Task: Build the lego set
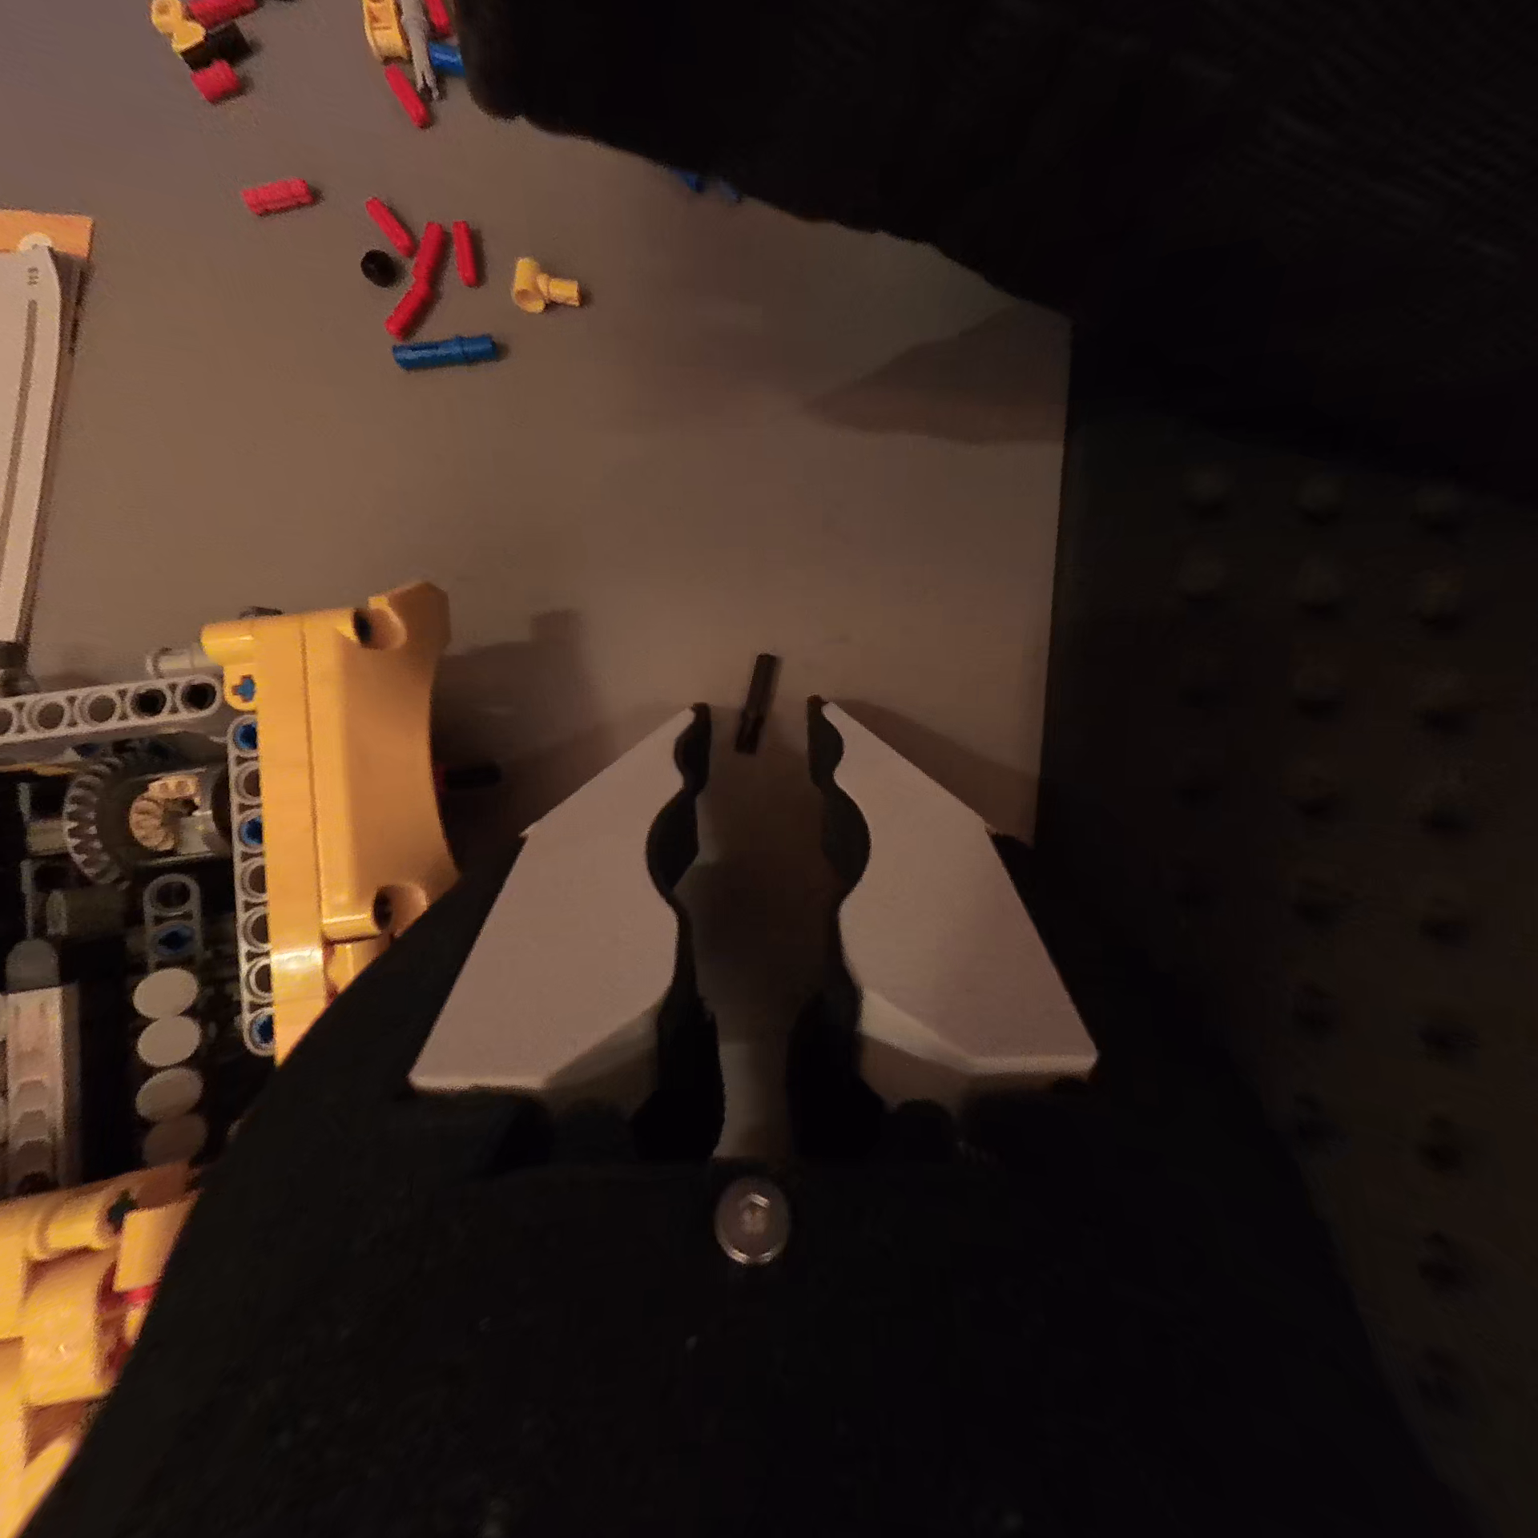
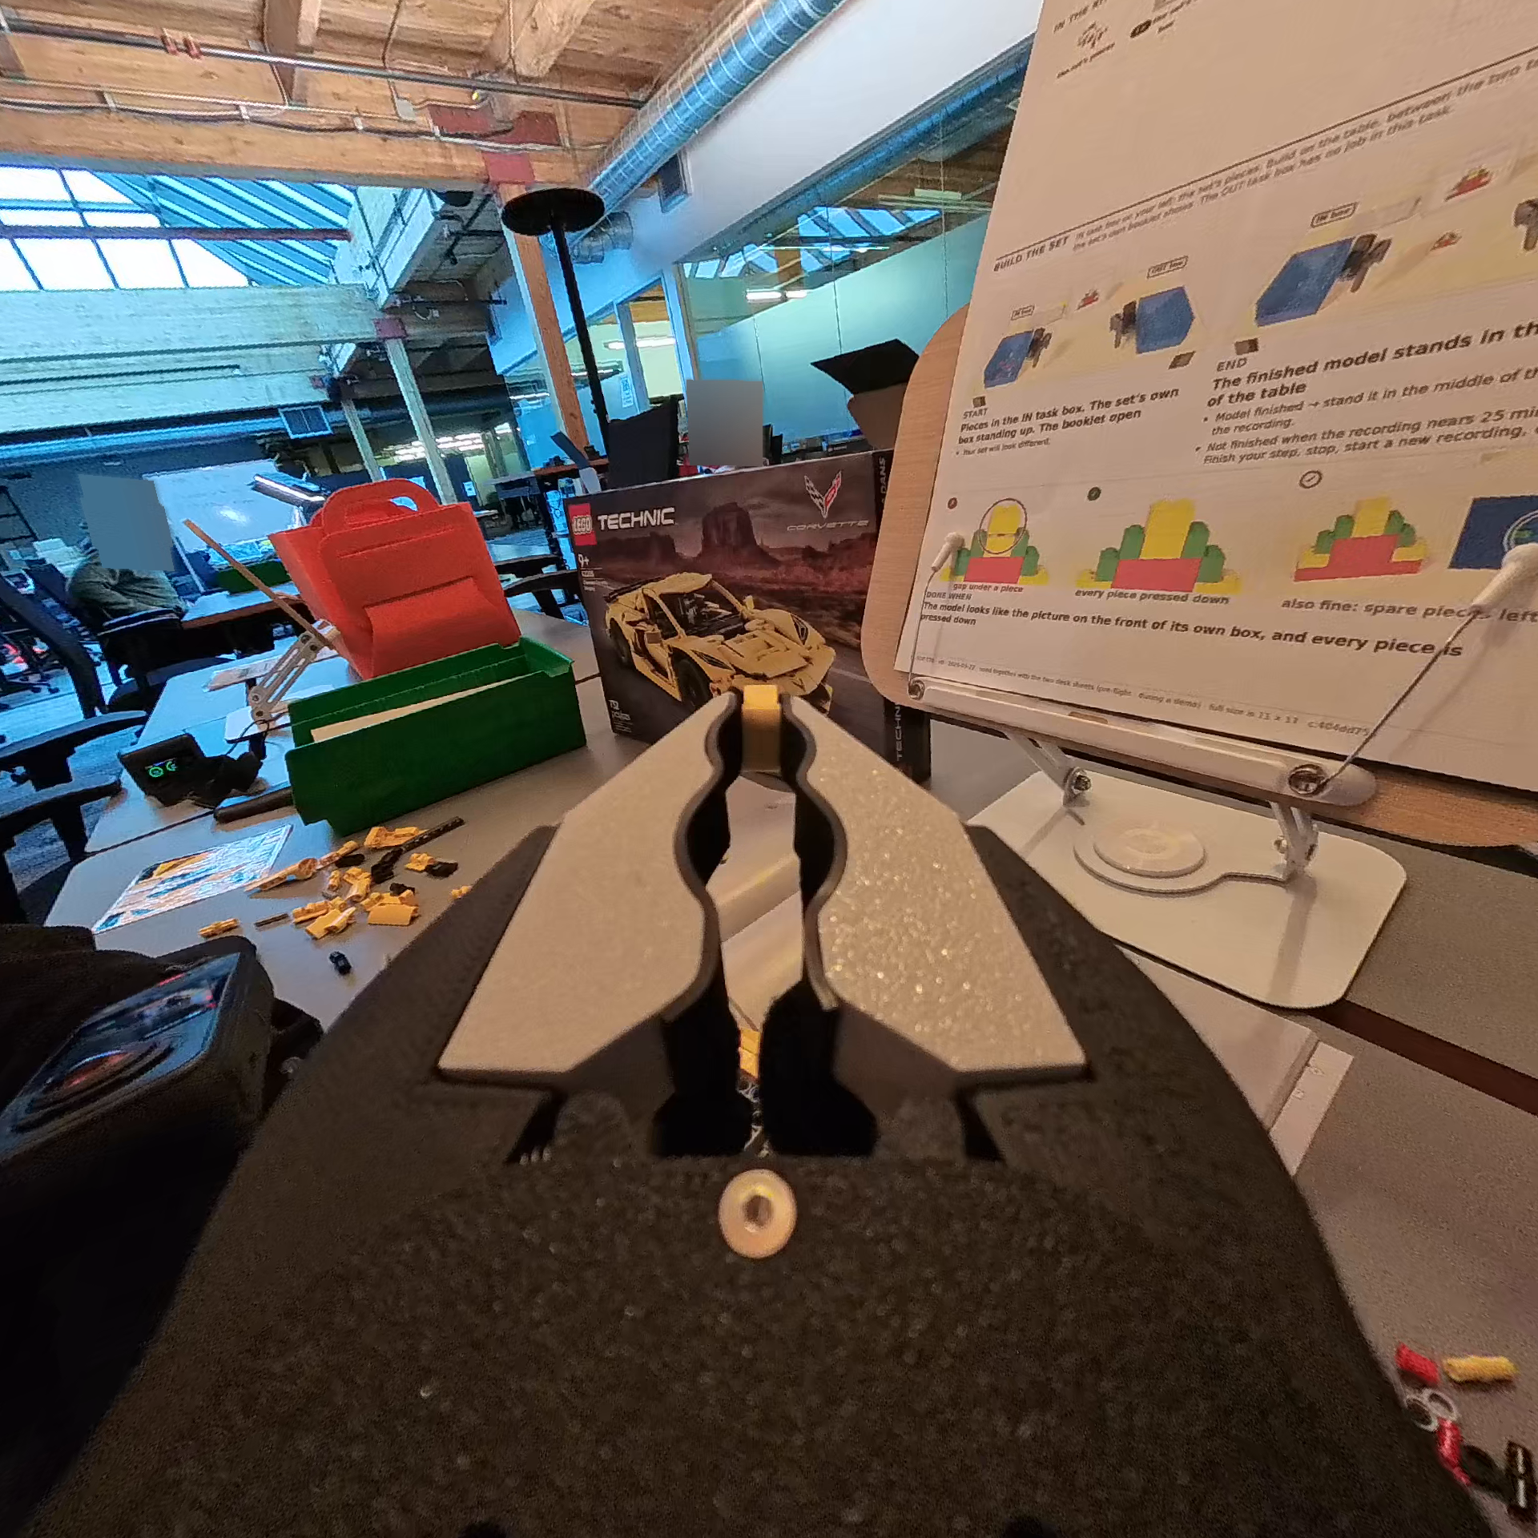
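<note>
In the left wrist view my left gripper [image 1: 757, 707] points down at the grey table, open, with a small black pin [image 1: 756, 703] lying between its fingertips, not gripped. The partly built yellow and grey model [image 1: 324, 799] sits just left of it. In the right wrist view my right gripper [image 2: 759, 707] is raised above the table and shut on a small yellow piece [image 2: 759, 726] at its tips. The set's box [image 2: 724, 582] with the yellow car picture stands behind it.
Loose red, blue and yellow pins [image 1: 433, 283] lie farther up the table. A dark shape [image 1: 1082, 125] overhangs top right. A green tray [image 2: 433, 732], red bag-shaped box [image 2: 399, 574], scattered yellow pieces [image 2: 358, 882], a booklet [image 2: 200, 874] and an instruction sheet on a stand [image 2: 1248, 416] surround. Left tips to right tips: about 25 cm.
</note>
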